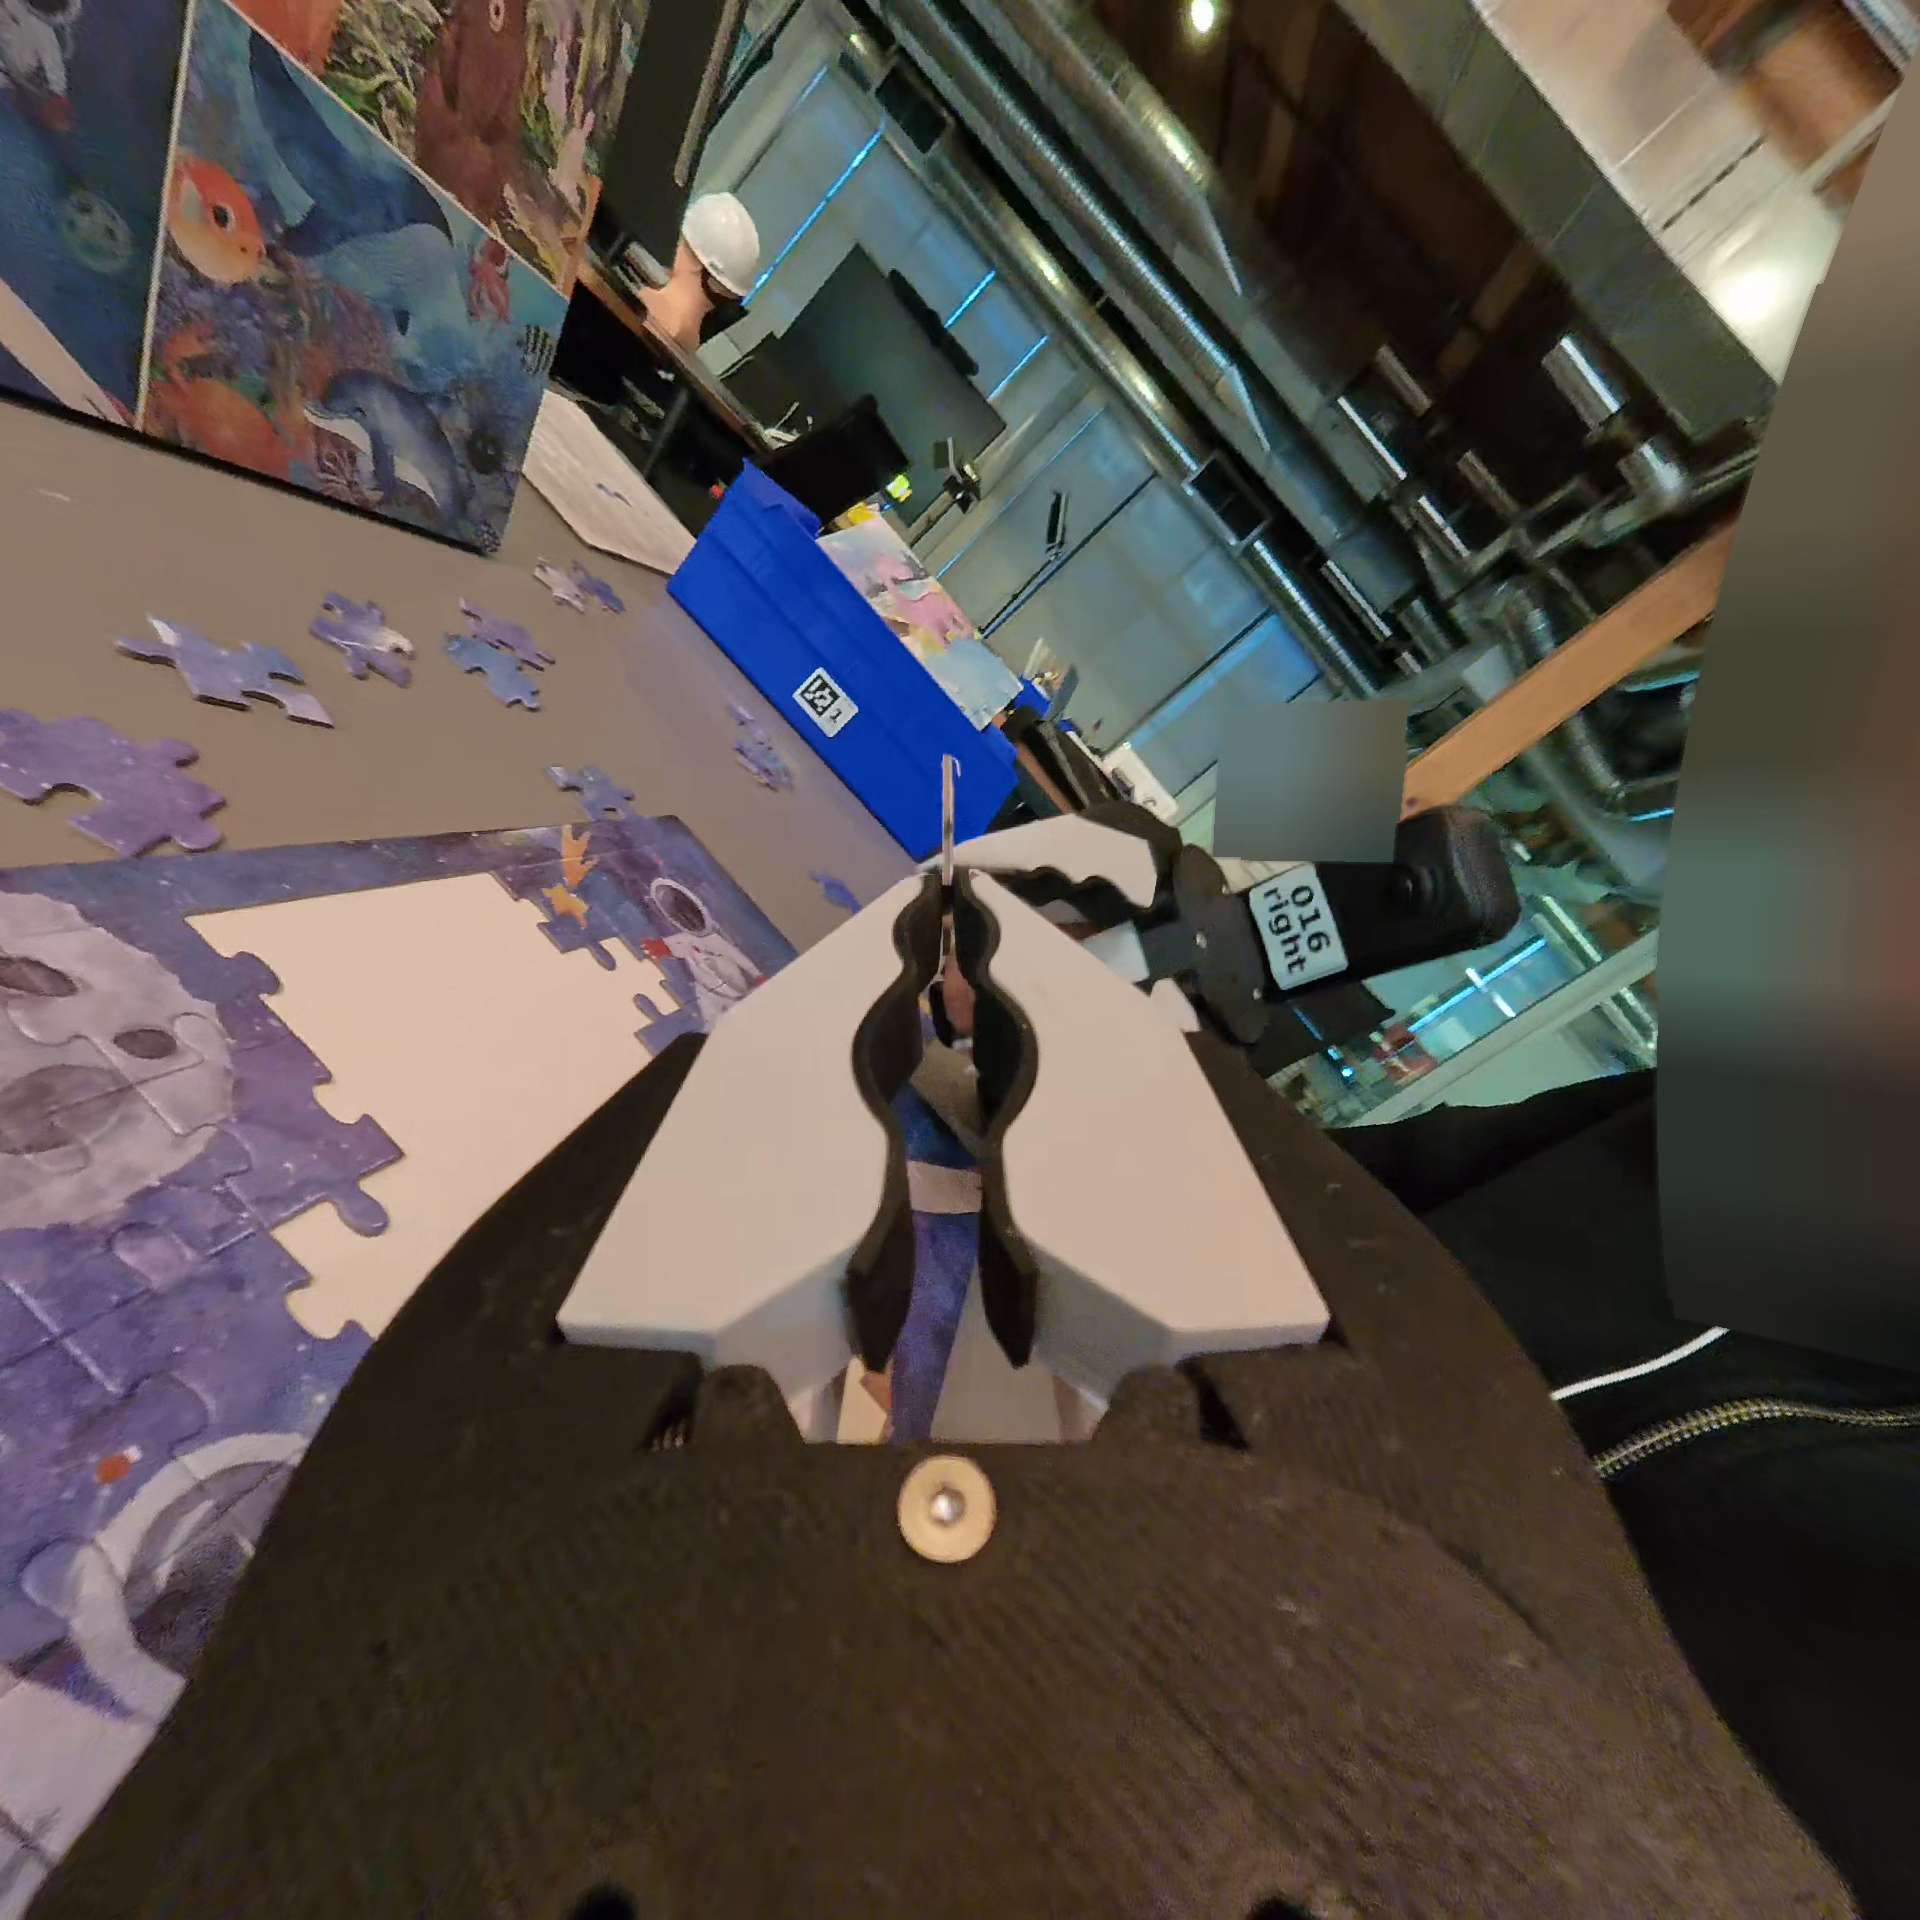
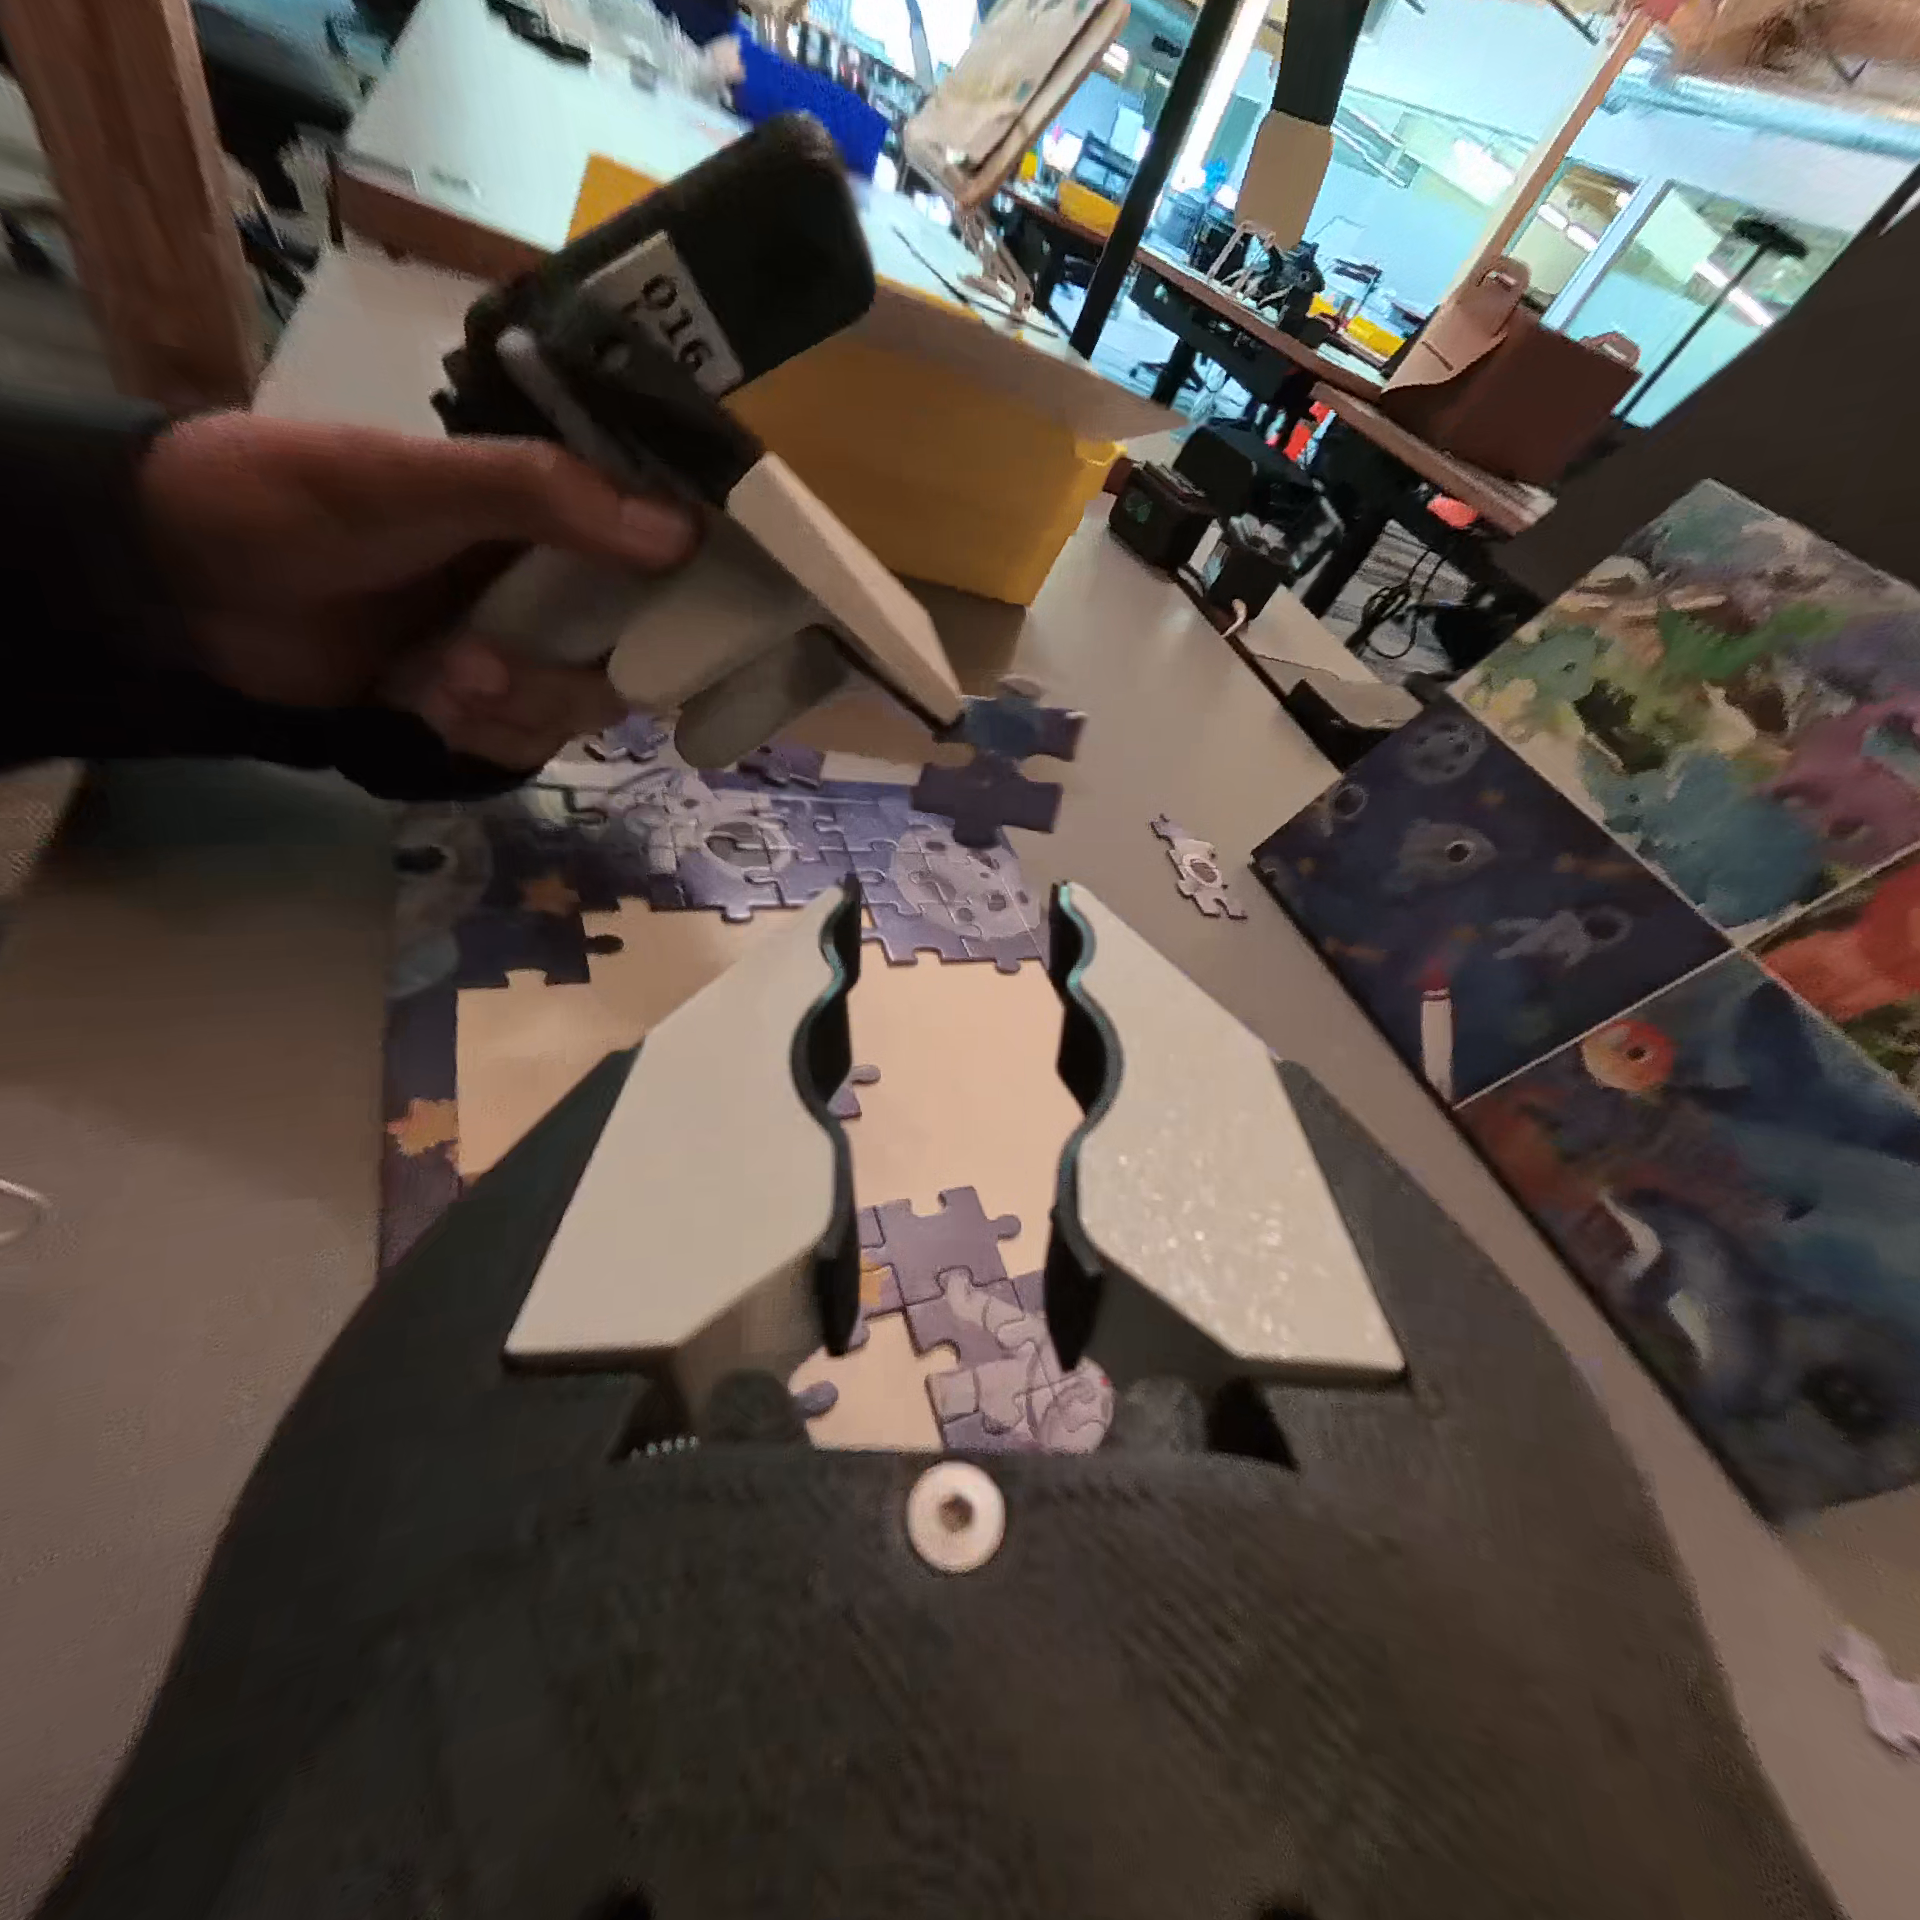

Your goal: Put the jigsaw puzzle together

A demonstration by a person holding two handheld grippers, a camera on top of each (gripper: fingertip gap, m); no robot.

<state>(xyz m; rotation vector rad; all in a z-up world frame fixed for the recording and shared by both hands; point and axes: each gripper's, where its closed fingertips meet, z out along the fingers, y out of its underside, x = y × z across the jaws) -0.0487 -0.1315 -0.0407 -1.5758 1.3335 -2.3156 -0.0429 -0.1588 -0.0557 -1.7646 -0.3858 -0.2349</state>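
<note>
Behind puzzle, blue bin point(image 1: 831, 634) holds colourful sheets; left claw point(image 1: 945, 883) pinches puzzle piece point(image 2: 1013, 717); right claw point(image 2: 951, 925) wide.

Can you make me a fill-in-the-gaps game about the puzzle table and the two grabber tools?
1. The left tool pinches a ____ piece between its fingertips.
2. The right tool has its fingers ____, with nothing between them.
3. The half-built space puzzle shows a bare ____ board in its middle.
4. The storage bin at the table's far edge is ____.

Missing words: puzzle; open; white; blue
</note>
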